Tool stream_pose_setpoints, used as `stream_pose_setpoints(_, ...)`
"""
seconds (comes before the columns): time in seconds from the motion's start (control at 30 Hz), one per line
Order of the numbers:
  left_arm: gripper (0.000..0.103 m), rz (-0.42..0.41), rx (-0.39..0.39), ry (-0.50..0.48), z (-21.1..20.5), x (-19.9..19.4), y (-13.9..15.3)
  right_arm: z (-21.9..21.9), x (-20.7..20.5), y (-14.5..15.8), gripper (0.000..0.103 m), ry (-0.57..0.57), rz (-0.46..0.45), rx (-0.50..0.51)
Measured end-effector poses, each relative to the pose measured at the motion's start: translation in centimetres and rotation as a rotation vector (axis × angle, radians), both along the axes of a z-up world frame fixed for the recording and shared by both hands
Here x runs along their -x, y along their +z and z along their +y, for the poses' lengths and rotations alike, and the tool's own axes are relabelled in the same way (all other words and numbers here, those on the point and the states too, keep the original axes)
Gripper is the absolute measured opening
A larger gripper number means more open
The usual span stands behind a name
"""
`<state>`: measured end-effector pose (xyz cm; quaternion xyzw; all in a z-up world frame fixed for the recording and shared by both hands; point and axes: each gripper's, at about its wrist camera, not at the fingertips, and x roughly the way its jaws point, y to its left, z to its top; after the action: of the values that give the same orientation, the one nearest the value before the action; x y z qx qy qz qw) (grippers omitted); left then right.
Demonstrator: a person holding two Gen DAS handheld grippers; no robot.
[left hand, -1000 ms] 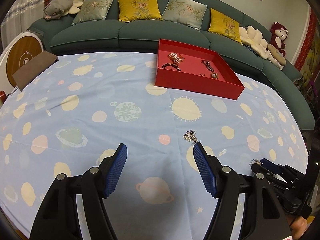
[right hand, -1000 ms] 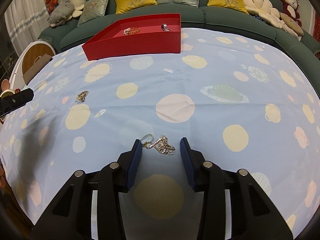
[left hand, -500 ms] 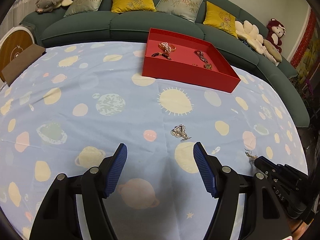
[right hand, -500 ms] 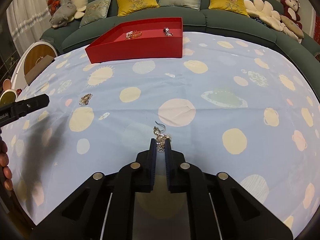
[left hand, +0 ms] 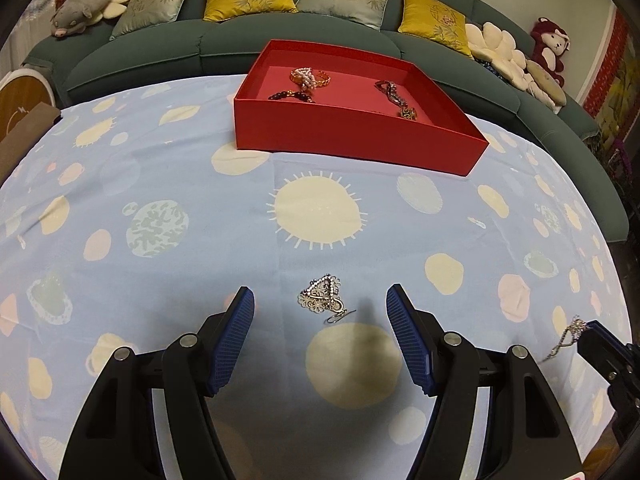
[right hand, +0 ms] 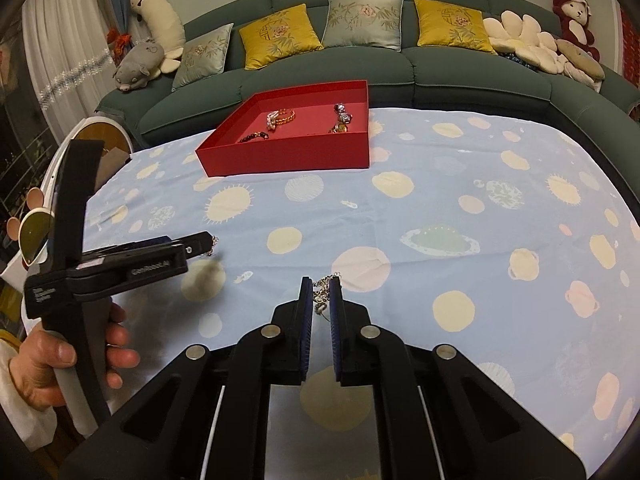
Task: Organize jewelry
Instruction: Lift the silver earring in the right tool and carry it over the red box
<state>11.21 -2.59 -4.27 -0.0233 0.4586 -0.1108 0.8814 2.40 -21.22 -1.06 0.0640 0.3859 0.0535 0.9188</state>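
Observation:
A silver filigree earring (left hand: 323,298) lies on the blue planet-print cloth (left hand: 160,168), between the fingertips of my open left gripper (left hand: 320,304). My right gripper (right hand: 320,298) is shut on a silver rhinestone earring (right hand: 323,294) and holds it above the cloth; that earring also shows at the right edge of the left wrist view (left hand: 570,336). The red jewelry tray (left hand: 352,136) stands at the far side with bracelets and other pieces in it; it also shows in the right wrist view (right hand: 288,158).
A curved green sofa (right hand: 360,68) with cushions and plush toys wraps behind the table. A brown box (left hand: 20,132) lies at the left edge. The left gripper's body and the hand on it (right hand: 100,268) fill the left of the right wrist view.
My right gripper shut on the rhinestone earring and lifted it off the cloth. My left gripper moved forward until the filigree earring lay between its open fingers.

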Motion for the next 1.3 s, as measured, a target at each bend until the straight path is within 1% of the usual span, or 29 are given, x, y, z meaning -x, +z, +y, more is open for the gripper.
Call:
stream_pose_setpoints(0.03, 0.063, 0.0, -0.007, -0.001, -0.2, -0.2, -0.2, -0.1, 0.0, 0.1, 0.008, -0.001, -0.002, -0.004)
stream_pose_setpoints(0.07, 0.054, 0.007, -0.008, -0.003, -0.3, -0.4, -0.4, -0.2, 0.0, 0.1, 0.008, -0.002, -0.002, -0.008)
stream_pose_setpoints(0.1, 0.05, 0.02, -0.004, -0.003, -0.2, -0.6, -0.7, -0.3, 0.0, 0.1, 0.008, -0.004, -0.003, -0.01)
stream_pose_setpoints(0.17, 0.049, 0.004, -0.011, 0.003, -0.3, -0.6, -0.8, -0.6, 0.0, 0.1, 0.008, -0.008, -0.002, -0.016)
stream_pose_setpoints(0.23, 0.045, -0.007, -0.027, 0.003, -0.5, -0.6, -0.9, -0.8, 0.0, 0.1, 0.008, -0.01, -0.001, -0.021)
stream_pose_setpoints(0.33, 0.032, -0.027, -0.045, 0.001, -0.5, -0.5, -1.0, -1.0, 0.1, 0.1, 0.008, -0.013, -0.004, -0.024)
stream_pose_setpoints(0.4, 0.015, -0.033, -0.047, -0.004, -0.4, -0.5, -1.0, -1.2, 0.1, 0.2, 0.008, -0.016, -0.006, -0.028)
stream_pose_setpoints(0.67, 0.015, -0.028, -0.022, -0.011, 0.2, -0.3, -0.7, -1.3, 0.4, 0.7, 0.008, -0.017, -0.02, -0.037)
stream_pose_setpoints(0.83, 0.015, -0.044, 0.01, -0.032, 0.5, 0.5, 0.5, -1.5, 0.4, 0.9, 0.008, -0.019, -0.026, -0.043)
stream_pose_setpoints(1.13, 0.015, -0.087, 0.088, -0.061, 1.5, 2.5, 4.6, -1.3, 0.5, 1.9, 0.008, -0.013, -0.048, -0.059)
stream_pose_setpoints(1.3, 0.015, -0.126, 0.133, -0.072, 2.3, 3.7, 8.5, -1.1, 0.6, 3.7, 0.008, -0.007, -0.091, -0.073)
